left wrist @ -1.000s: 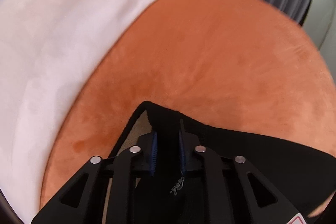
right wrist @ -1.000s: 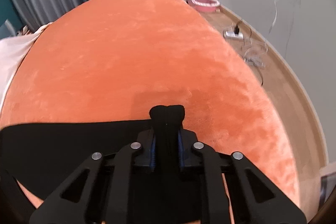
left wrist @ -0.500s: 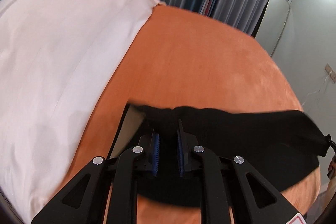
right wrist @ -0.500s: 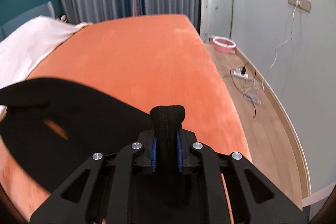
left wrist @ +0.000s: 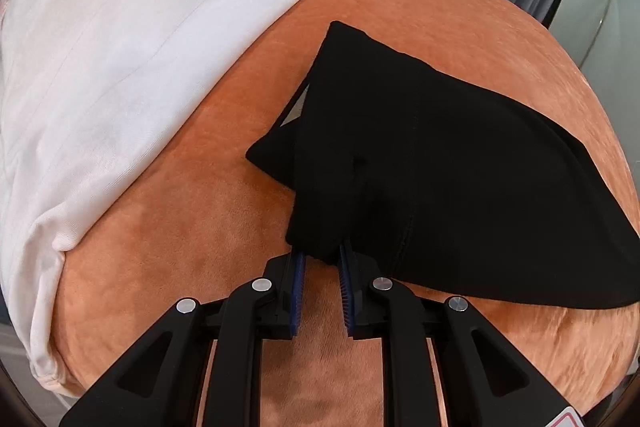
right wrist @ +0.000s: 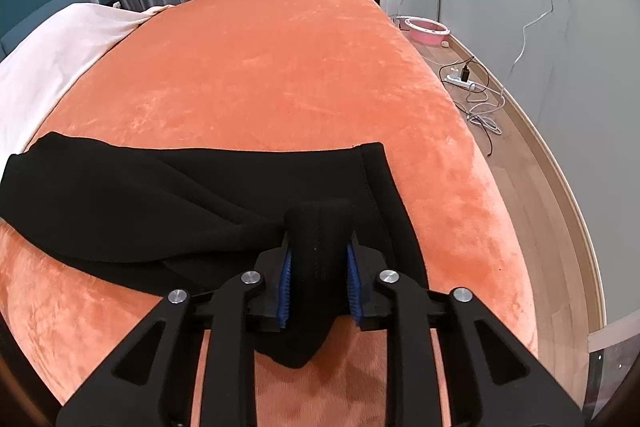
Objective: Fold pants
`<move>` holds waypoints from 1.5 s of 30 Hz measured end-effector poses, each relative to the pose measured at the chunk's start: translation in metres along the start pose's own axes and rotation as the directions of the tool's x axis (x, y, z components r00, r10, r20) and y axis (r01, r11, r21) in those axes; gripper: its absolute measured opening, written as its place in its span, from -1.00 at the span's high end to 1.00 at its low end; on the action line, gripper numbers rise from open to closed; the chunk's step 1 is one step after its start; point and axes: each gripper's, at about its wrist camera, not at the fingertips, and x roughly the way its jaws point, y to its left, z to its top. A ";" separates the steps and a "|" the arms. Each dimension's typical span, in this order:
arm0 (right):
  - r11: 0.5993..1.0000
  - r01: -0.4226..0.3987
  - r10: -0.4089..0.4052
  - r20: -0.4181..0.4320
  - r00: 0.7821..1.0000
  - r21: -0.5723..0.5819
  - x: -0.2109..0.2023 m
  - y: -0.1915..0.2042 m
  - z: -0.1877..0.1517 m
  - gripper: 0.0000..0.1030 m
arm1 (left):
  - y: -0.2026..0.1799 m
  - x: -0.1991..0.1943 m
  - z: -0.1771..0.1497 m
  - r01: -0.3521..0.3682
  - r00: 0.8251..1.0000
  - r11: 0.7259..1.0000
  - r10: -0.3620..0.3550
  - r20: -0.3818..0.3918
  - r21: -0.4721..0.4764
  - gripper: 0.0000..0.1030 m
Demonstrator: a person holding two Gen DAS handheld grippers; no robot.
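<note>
The black pants (left wrist: 460, 163) lie folded over on the orange bed cover (left wrist: 192, 227); a grey inner lining shows at their left edge. In the left wrist view my left gripper (left wrist: 322, 259) has its blue pads parted, with only a tip of black cloth between them. In the right wrist view the pants (right wrist: 160, 199) spread to the left, and my right gripper (right wrist: 318, 259) holds a bunch of black cloth between its blue pads, with the hem beside it at the right.
A white duvet (left wrist: 120, 47) covers the left part of the bed. The bed's right edge drops to a wooden floor (right wrist: 532, 195) with a power strip and cables (right wrist: 468, 83) and a pink bowl (right wrist: 426, 29). Curtains hang at the back.
Both grippers carried the held cloth forward and down, laying the pants over on themselves on the bed. The left gripper's pads have opened and the cloth is slipping out.
</note>
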 end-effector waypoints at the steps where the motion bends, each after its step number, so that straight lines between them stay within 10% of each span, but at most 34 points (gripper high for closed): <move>1: 1.000 0.002 -0.002 0.006 1.000 0.002 -0.004 0.000 0.000 0.37 | 0.000 0.000 0.001 -0.014 1.000 1.000 0.014 -0.002 0.002 0.65; 4: 0.999 0.003 -0.006 0.063 0.998 0.054 -0.030 -0.016 -0.006 -0.10 | 0.010 -0.008 -0.007 -0.078 0.997 0.997 0.077 0.005 0.019 0.57; 10: 0.983 -0.049 0.026 0.130 0.991 0.177 -0.070 -0.043 -0.014 -0.13 | 0.002 -0.051 -0.018 -0.232 0.968 0.972 0.228 0.107 0.032 0.57; 15: 0.979 -0.105 0.097 0.054 0.994 0.176 -0.041 -0.036 -0.015 -0.57 | -0.046 -0.099 -0.034 -0.124 0.971 0.991 0.112 0.210 0.045 0.19; 16: 0.982 -0.113 0.110 0.028 0.994 0.151 -0.029 -0.030 -0.015 -0.43 | -0.068 -0.105 -0.037 -0.108 0.970 0.992 0.091 0.226 0.067 -0.03; 17: 0.987 -0.120 0.120 0.005 0.993 0.108 -0.020 -0.022 -0.013 0.31 | -0.085 -0.108 -0.040 -0.094 0.969 0.992 0.073 0.234 0.080 -0.17; 18: 0.994 -0.098 0.100 -0.024 0.995 0.052 -0.012 -0.009 -0.006 0.64 | -0.096 -0.113 -0.044 -0.068 0.971 0.993 0.045 0.235 0.092 -0.20; 23: 0.977 0.101 -0.043 0.293 0.955 -0.186 -0.084 0.044 0.037 0.87 | -0.171 -0.114 -0.069 0.044 0.980 0.986 -0.074 0.184 0.161 -0.20; 26: 0.880 0.345 -0.146 0.506 0.850 -0.326 -0.110 0.060 0.013 0.79 | -0.209 -0.110 -0.090 0.059 0.981 0.973 -0.098 0.166 0.222 -0.21; 29: 0.715 0.502 -0.329 0.399 0.856 -0.486 -0.048 0.046 -0.036 0.00 | -0.239 -0.098 -0.111 0.062 0.986 0.960 -0.102 0.135 0.274 -0.21; 32: 0.697 0.474 -0.435 0.209 0.876 -0.538 -0.008 0.004 -0.091 0.03 | -0.265 -0.087 -0.129 0.061 0.989 0.941 -0.102 0.107 0.333 -0.21; 36: 0.916 0.306 -0.264 0.184 0.947 -0.260 -0.057 -0.029 -0.081 -0.30 | -0.293 -0.084 -0.148 0.074 0.989 0.924 -0.117 0.094 0.375 -0.21; 39: 0.996 0.079 -0.071 0.152 0.986 -0.045 -0.068 -0.042 -0.040 -0.53 | -0.317 -0.081 -0.153 0.122 0.983 0.924 -0.161 0.082 0.362 -0.21; 42: 0.985 -0.124 0.117 0.066 0.991 0.117 -0.039 -0.044 0.003 -0.53 | -0.338 -0.084 -0.154 0.152 0.978 0.922 -0.193 0.082 0.356 -0.22; 45: 0.960 -0.142 0.173 -0.111 0.979 0.243 0.021 -0.046 0.030 -0.44 | -0.353 -0.094 -0.160 0.162 0.973 0.913 -0.212 0.096 0.374 -0.24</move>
